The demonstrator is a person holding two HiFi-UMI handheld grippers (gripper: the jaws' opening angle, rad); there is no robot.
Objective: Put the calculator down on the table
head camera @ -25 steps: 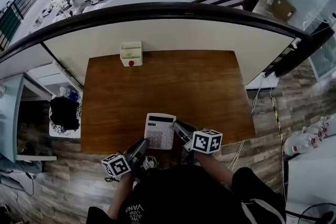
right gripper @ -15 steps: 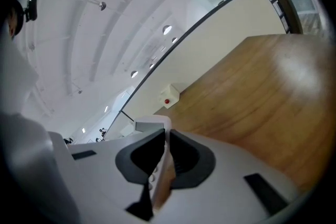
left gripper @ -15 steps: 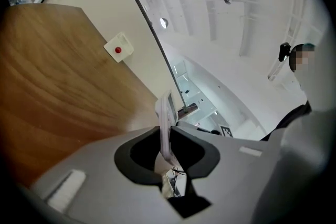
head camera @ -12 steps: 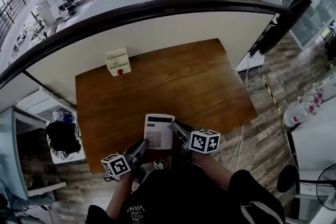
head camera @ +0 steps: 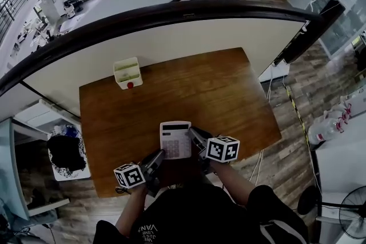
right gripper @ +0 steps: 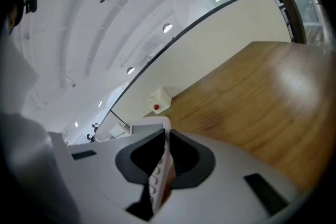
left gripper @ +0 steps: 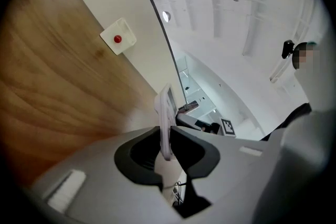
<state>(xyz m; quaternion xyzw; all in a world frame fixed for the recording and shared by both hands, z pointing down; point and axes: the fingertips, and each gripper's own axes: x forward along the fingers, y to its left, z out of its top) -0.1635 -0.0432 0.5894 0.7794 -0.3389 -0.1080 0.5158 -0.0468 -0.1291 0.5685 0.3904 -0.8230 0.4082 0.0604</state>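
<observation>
Over the near edge of the wooden tabletop (head camera: 229, 100), both pairs of fingers are closed narrowly on the white calculator (head camera: 175, 139). The left gripper (head camera: 154, 158) clamps its near left corner, and the right gripper (head camera: 194, 135) clamps its right edge. Both grippers point forward and a little downward, away from the person. The calculator is flat, with keys up, between the two grippers. I cannot tell if it touches the wood. A small white box (head camera: 127, 73) with a red button stands well apart, at the far edge.
</observation>
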